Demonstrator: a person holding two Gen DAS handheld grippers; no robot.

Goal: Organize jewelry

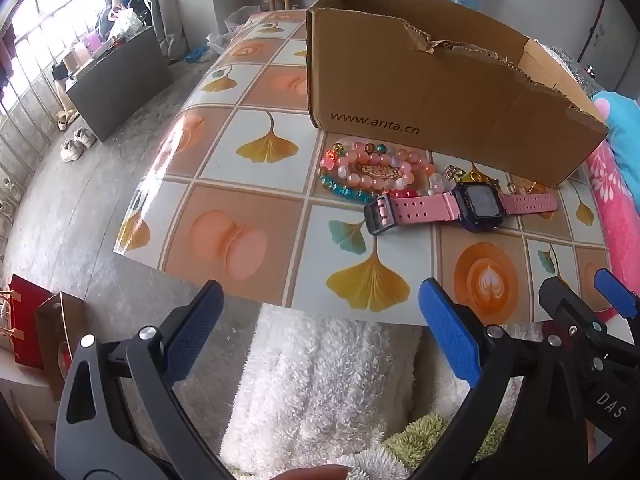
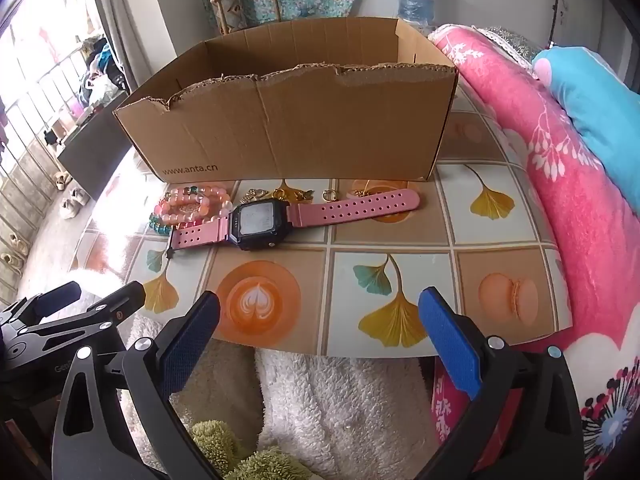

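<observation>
The left gripper (image 1: 320, 332) has its fingers (image 1: 448, 340) spread wide with nothing between them, hanging off the near edge of the counter (image 1: 248, 152) above a white fluffy fabric (image 1: 320, 380). The right gripper (image 2: 320, 332) does the same just beside it, fingers (image 2: 448, 340) fully apart and empty. Both tilt down toward the jewelry, which suggests a ready stance before any pick, with room to choose a first piece.

Well ahead of them, a watch (image 2: 260, 224) lies flat, its dark square face up and pink perforated strap stretched out along the counter. Just behind its left end sits a heap of beads (image 1: 372, 172): pink and peach strands with a teal one at the near edge. Small gold pieces (image 2: 296, 194), too small to identify, lie between the watch and the box (image 2: 288, 128). The box stands open-topped right behind everything, its front rim torn low, likely the place to drop things into.
</observation>
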